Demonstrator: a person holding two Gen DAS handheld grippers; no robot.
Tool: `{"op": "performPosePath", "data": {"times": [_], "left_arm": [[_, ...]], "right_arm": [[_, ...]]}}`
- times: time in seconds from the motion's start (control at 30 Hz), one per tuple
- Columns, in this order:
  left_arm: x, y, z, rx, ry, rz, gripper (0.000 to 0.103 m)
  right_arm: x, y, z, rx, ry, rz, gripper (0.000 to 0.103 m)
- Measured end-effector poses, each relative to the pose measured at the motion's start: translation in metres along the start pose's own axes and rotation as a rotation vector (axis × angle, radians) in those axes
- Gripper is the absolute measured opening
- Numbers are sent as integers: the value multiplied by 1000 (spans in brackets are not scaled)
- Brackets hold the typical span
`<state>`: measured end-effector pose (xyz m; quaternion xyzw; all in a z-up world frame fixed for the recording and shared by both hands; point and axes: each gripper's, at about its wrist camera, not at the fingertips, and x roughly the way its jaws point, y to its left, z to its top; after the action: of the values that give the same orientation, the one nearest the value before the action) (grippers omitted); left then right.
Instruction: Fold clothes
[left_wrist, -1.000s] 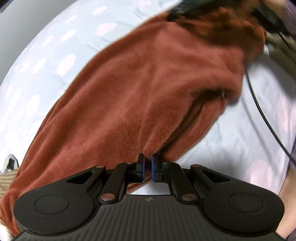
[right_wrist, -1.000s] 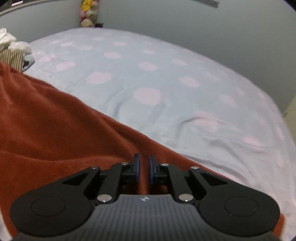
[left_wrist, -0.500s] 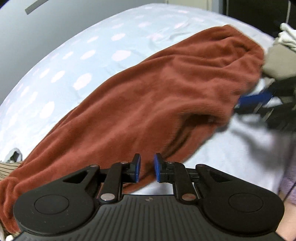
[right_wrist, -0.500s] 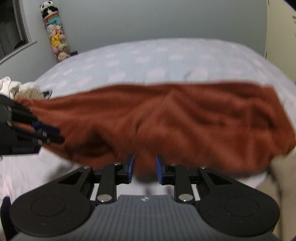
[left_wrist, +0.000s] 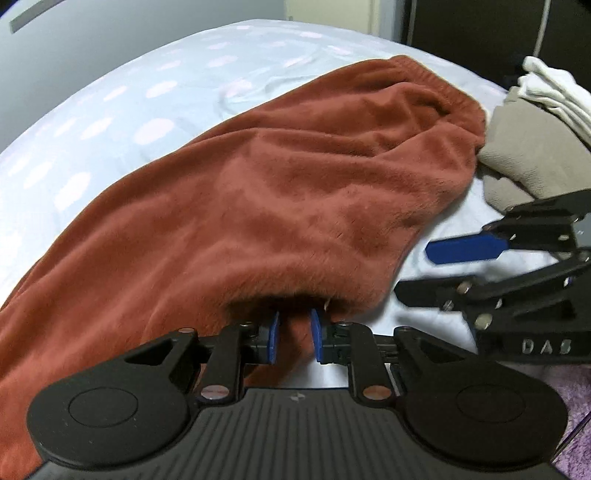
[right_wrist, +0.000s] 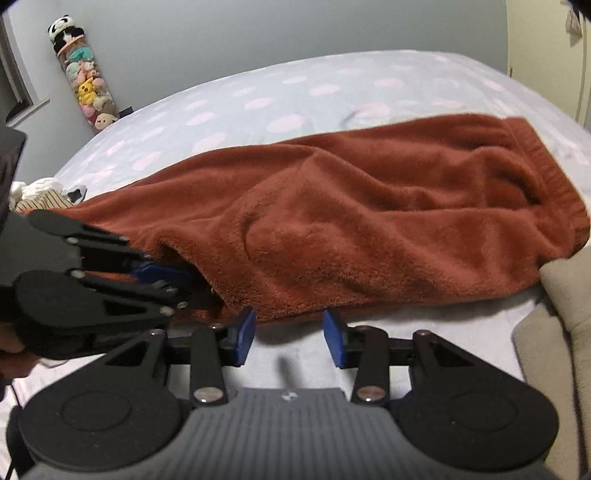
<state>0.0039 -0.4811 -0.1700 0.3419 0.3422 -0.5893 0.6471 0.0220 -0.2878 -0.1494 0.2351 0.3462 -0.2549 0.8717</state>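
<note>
On a pale blue bed sheet (right_wrist: 314, 96) dotted with soft pink spots lies a rust-red fleece garment (right_wrist: 369, 229), stretched long across the mattress and folded over on itself. Its elastic waistband edge (right_wrist: 546, 177) curves down at the right end in the right wrist view, just beside a beige folded cloth (right_wrist: 565, 288). The near long edge of the garment runs roughly straight across in front of the right gripper (right_wrist: 290, 334), whose blue-padded jaws are spread wide and hold nothing; bare sheet shows between them, and the fleece edge sits just beyond their tips.

From the left wrist view, the left gripper (left_wrist: 294, 334) sits at the garment's near edge with its blue pads parted and a fold of fleece lying between them. The pads do not appear to press the cloth, so the jaws read as spread rather than pinching. The right gripper (left_wrist: 454, 245) enters from the right, apart from the fleece, over bare sheet.

Beyond the garment's far edge, a wide stretch of sheet runs to the grey wall (right_wrist: 258, 33). At the waistband end sit the beige cloth (left_wrist: 532, 155) and a white folded stack (left_wrist: 550, 86) on top of it. At the opposite end, a striped item and a white bundle (right_wrist: 40, 194) lie near the garment. A tall clear tube of plush toys (right_wrist: 83, 77) stands against the wall.
</note>
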Motion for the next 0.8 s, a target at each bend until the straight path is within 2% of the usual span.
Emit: {"op": "performPosePath", "data": {"times": [0.17, 0.2, 0.27, 0.33, 0.47, 0.63, 0.73, 0.77, 0.8], "left_arm": [[14, -10, 8, 56, -3, -35, 19], [15, -10, 7, 52, -2, -48, 12], [17, -10, 5, 48, -1, -69, 6], [10, -12, 3, 64, -6, -76, 5], [-3, -10, -13, -4, 21, -110, 4], [-6, -14, -31, -114, -2, -85, 2], [-4, -19, -35, -129, 42, -145, 0], [-3, -23, -39, -121, 55, -145, 0], [-3, -27, -42, -109, 55, -112, 0]], "right_arm": [[8, -12, 1, 72, 17, -15, 42], [7, -15, 1, 89, 15, -20, 42], [7, -21, 0, 125, 11, -28, 42], [3, -25, 0, 147, -8, -46, 42], [0, -29, 1, 172, -34, -60, 43], [0, -35, 10, 172, -91, -75, 44], [14, -41, 22, 138, -59, -101, 43], [23, -46, 22, 152, -22, -114, 41], [32, -54, 22, 180, 19, -137, 37]]}}
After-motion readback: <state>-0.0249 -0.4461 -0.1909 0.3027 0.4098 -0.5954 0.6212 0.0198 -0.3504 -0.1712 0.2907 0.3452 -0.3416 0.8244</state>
